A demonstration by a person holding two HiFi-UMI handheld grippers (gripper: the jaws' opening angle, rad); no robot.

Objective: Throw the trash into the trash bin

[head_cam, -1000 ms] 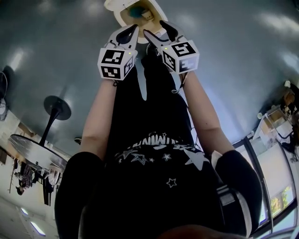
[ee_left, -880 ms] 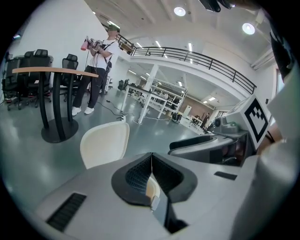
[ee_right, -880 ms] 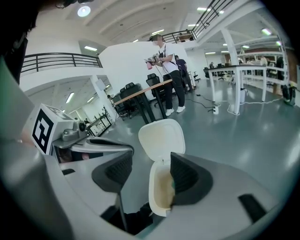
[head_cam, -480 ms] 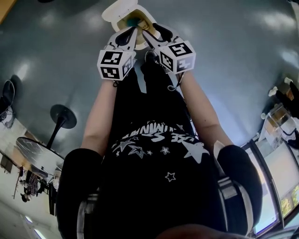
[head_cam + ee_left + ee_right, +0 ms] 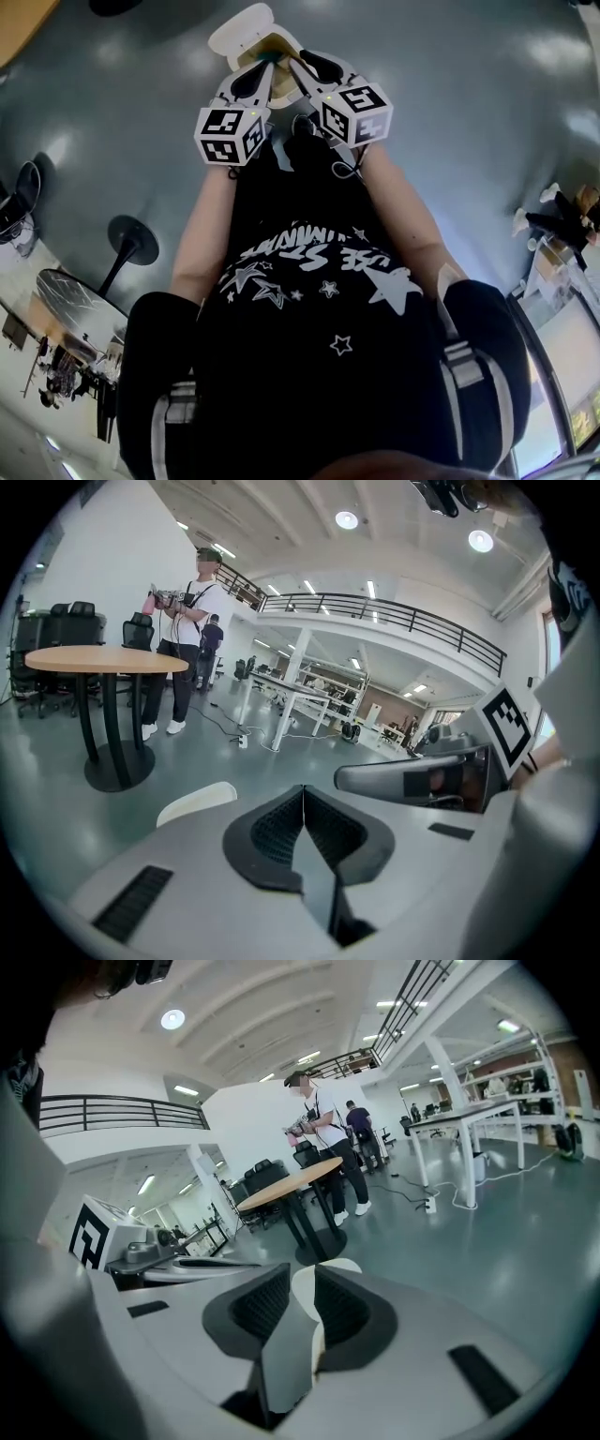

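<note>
A white trash bin (image 5: 281,45) with its lid (image 5: 242,22) flipped up stands on the grey floor, just beyond both grippers in the head view. A sliver of teal trash (image 5: 269,58) shows inside it. My left gripper (image 5: 260,73) is shut, its pads meeting with nothing between them (image 5: 302,789). The jaws of my right gripper (image 5: 296,67) are closing with a narrow gap left and nothing in it (image 5: 306,1283). The bin's lid shows just past each gripper's jaws (image 5: 195,802) (image 5: 343,1266). The right gripper (image 5: 412,778) appears beside the left one.
A round wooden table (image 5: 103,658) on a black pedestal stands ahead, with a person (image 5: 187,621) beyond it. White desks (image 5: 291,691) and a floor cable (image 5: 220,726) lie further off. Another pedestal base (image 5: 131,239) sits at the head view's left.
Both grippers have lifted a little over the bin. More of the bin's lid shows now, and the teal trash is mostly hidden behind the fingertips.
</note>
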